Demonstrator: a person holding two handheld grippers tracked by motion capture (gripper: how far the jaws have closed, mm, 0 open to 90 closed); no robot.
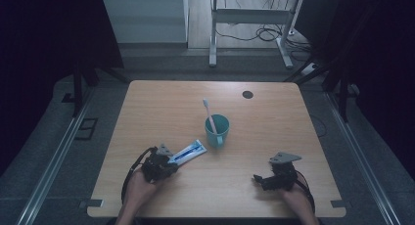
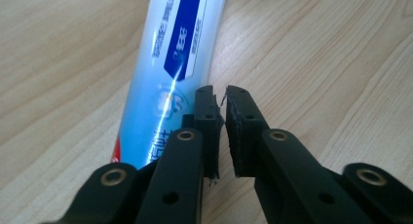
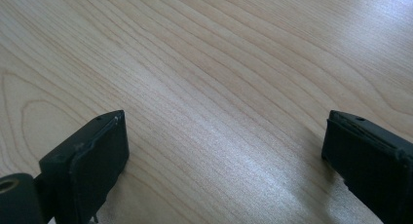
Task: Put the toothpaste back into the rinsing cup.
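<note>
Left gripper (image 1: 172, 162): held in the person's left hand (image 1: 138, 185) at the near left part of the table. In the left gripper view its jaws stand almost together, with a thin gap between the pads (image 2: 242, 131) and nothing in this gap — so it grips nothing.

Toothpaste tube (image 2: 165, 83): white and blue, it lies flat on the wood. In the left gripper view it runs away from the claw just beside the left jaw, partly under it; if the jaw touches it I cannot tell. In the high view the tube (image 1: 190, 151) stretches from the left claw toward the cup.

Right gripper (image 1: 260, 179): held in the right hand (image 1: 297, 198) at the near right, well apart from the tube. Its jaws are wide open — in the right gripper view there is bare table (image 3: 209, 87) between the two pads.

Cup (image 1: 217, 130): teal, with handle, upright, beyond both claws and nearer to the left one, just past the far end of the tube.

Toothbrush (image 1: 209, 112): white, it stands in the cup and leans to the far left.

Hole cover (image 1: 247, 94): dark round spot near the far edge of the table, beyond the cup.
</note>
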